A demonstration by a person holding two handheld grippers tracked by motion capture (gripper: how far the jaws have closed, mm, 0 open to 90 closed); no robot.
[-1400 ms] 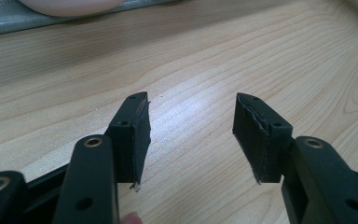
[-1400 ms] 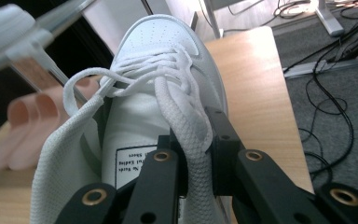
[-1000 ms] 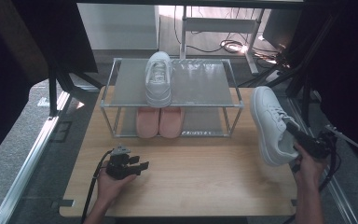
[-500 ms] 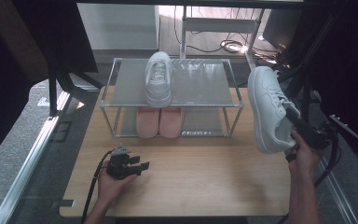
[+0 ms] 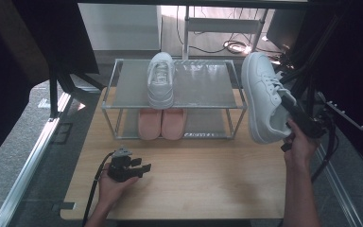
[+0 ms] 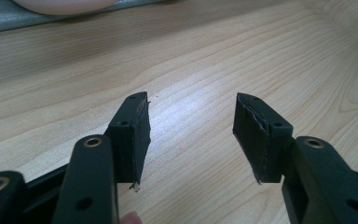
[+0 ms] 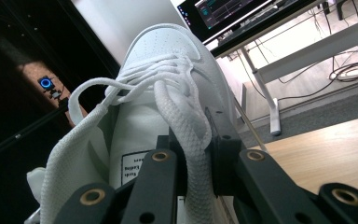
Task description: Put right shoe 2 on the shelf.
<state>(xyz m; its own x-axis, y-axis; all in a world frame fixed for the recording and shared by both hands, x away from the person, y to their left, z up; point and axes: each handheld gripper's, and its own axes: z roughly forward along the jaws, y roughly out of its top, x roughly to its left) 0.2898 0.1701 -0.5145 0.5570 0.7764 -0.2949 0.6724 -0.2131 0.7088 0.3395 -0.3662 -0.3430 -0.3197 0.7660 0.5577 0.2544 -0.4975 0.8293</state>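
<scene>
Lifted off the table edge since a second ago: white sneaker (image 5: 263,97), clamped in right gripper (image 5: 297,115), now higher and nearer the rack's right end, at about 2 o'clock from table centre. Toe up and away, sole turned toward the rack, heel hanging low. Left gripper (image 5: 131,166) unmoved at 7 o'clock, resting low over the tabletop (image 5: 208,175), tongs apart with nothing between.

In the right gripper view, right gripper (image 7: 196,154) closed tight on the shoe's upper by the laces; whether tongue or collar edge is pinched, hard to say at this angle.

Reading: carry toward the rack (image 5: 175,97) in progress, placement not yet done. Free space on the top shelf at 1 o'clock, right of the matching white sneaker (image 5: 161,79) already there, so probably the pair being completed.

Materials:
- Held sneaker: smooth white leather-like upper, perforated toe box, flat woven laces, padded mesh lining, printed label on the tongue
- Rack: thin metal tube frame, two grey translucent shelves with dull sheen
- Pink slippers (image 5: 162,124) on lower shelf, soft rounded toes, matte
- Tabletop: pale wood grain, laminate look
- Left gripper (image 6: 189,135): black, flat rubbery pads, edges a little frayed
</scene>
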